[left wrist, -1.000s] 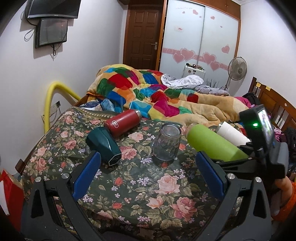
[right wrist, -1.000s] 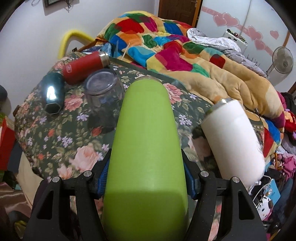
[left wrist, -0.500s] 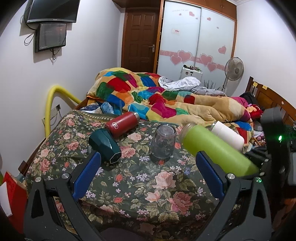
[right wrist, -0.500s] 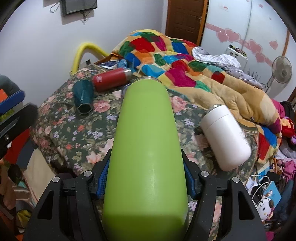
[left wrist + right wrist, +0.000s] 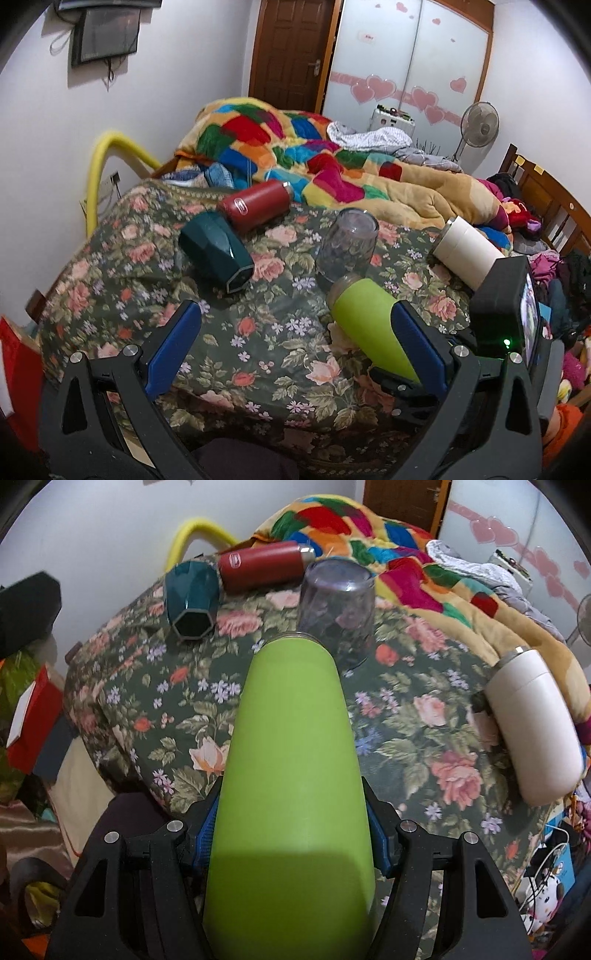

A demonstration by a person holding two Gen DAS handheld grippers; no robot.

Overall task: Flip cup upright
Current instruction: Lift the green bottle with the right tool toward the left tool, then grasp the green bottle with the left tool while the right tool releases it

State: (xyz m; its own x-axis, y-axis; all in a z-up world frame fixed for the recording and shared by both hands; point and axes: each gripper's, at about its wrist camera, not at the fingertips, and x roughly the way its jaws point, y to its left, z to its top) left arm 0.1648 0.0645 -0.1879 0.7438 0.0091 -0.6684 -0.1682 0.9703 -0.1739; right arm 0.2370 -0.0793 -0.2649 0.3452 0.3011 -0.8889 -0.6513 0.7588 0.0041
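The right gripper [image 5: 291, 834] is clamping the lime-green cup [image 5: 291, 768] between its blue pads [image 5: 207, 827], the cup lying along the fingers with its steel-rimmed end pointing far, over the floral cloth [image 5: 192, 716]. The left gripper [image 5: 295, 343] is hanging with its jaws wide apart and nothing between them, near the table's front edge. Just beyond the green cup's rim a clear glass [image 5: 336, 602] is standing inverted; a teal faceted cup [image 5: 190, 598] and a red bottle [image 5: 266, 566] are lying far left, a white tumbler [image 5: 535, 727] at right
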